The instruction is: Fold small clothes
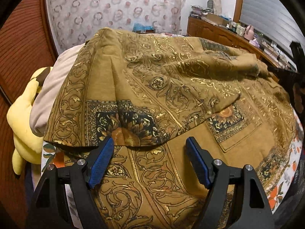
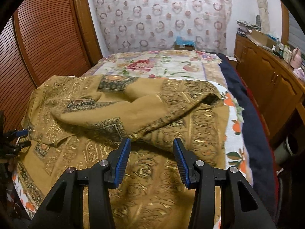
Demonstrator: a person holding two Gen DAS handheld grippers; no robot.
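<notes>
Both grippers (jaws apart) face folded cloth.

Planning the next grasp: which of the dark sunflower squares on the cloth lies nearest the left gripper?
The one on the folded-over flap, just beyond the left gripper by its left fingertip; the other squares lie farther right on the flat layer.
</notes>
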